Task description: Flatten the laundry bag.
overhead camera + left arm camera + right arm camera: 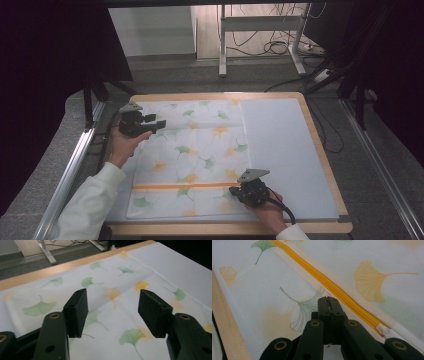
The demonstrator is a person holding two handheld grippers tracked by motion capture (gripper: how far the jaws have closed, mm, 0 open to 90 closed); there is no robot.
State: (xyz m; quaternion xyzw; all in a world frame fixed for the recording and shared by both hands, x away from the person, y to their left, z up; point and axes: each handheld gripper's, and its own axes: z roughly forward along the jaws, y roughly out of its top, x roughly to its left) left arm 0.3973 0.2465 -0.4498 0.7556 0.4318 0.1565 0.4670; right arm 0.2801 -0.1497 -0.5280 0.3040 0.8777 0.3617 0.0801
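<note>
Two grippers over leaf-print mesh bag [192, 155] lying flat on white mat [285, 150]. Right gripper [328, 301] near bag's orange zipper [324, 282], jaws closed, perhaps pinching fabric. Left gripper [112, 306] above bag's far left part, jaws apart, empty.

Soft, even light falls from above on the pale wooden counter [320, 150], which stands bright while the room around it is dark, nearly black at both sides. Shadows are faint and there is no glare. The high view is slightly soft. In the gripper views the near black jaws are blurred and the leaf-printed white mesh bag [294, 282] looks grainy.
</note>
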